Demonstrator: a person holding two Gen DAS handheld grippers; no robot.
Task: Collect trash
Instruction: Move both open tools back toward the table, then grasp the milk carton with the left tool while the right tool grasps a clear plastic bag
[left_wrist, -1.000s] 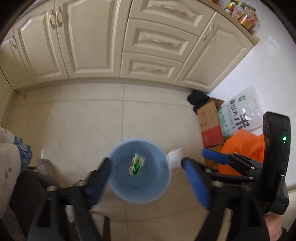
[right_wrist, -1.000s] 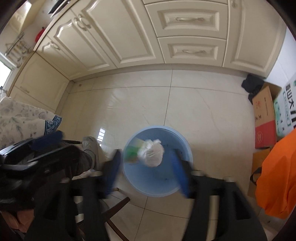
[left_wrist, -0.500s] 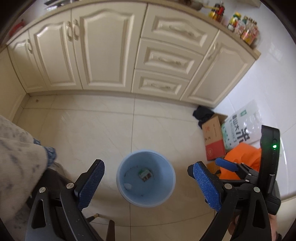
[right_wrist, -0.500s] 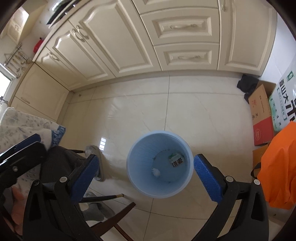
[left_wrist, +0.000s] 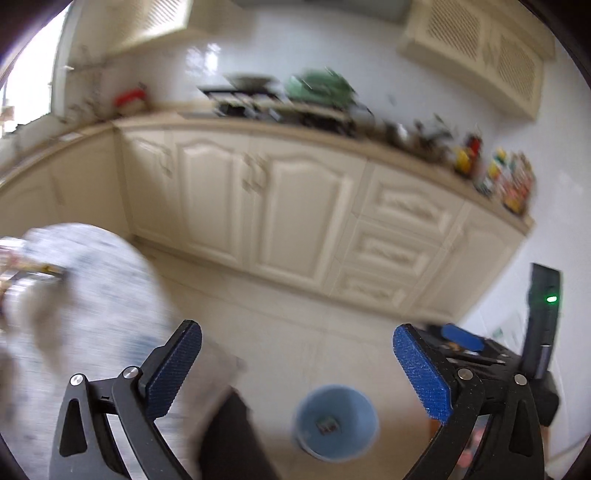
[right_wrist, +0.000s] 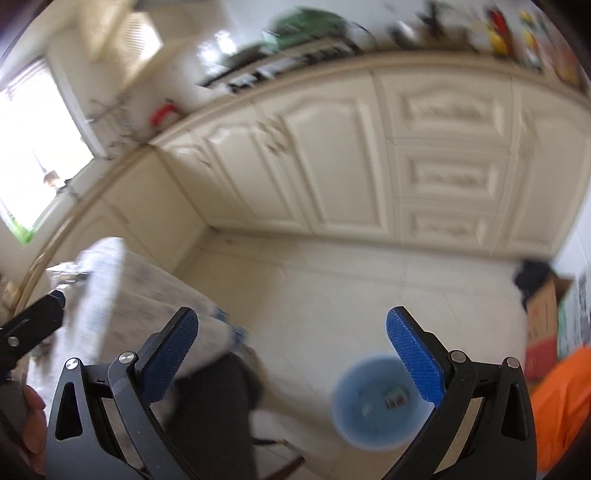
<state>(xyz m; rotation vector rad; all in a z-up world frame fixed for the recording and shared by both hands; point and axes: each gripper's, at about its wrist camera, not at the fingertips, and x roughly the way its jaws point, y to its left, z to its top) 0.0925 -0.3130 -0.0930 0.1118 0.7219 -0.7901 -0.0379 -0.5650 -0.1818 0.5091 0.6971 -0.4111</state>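
Observation:
The round blue bin (left_wrist: 314, 408) stands on the tiled floor far below, low in both views. A small printed packet (left_wrist: 327, 425) lies on its bottom; in the right wrist view the packet (right_wrist: 395, 398) lies beside a white wad (right_wrist: 366, 410) in the bin (right_wrist: 349, 387). My left gripper (left_wrist: 295, 332) hangs high above the floor, its jaws opening, nothing between them. My right gripper (right_wrist: 291, 315) is wide open and empty, its right finger overlapping the bin's rim in the picture. Both views are blurred.
Cream cabinets (left_wrist: 295, 221) under a cluttered counter run along the back. A table with a patterned cloth (left_wrist: 92, 295) and a dark chair (left_wrist: 229, 435) stand at the left. At the right are a cardboard box (right_wrist: 543, 317) and an orange bag (right_wrist: 561, 406). A hand (right_wrist: 31, 417) shows at the lower left.
The packet and the white wad fell from the jaws into the bin. Both grippers then rose and tilted up, so the bin shrank and the counter came into view.

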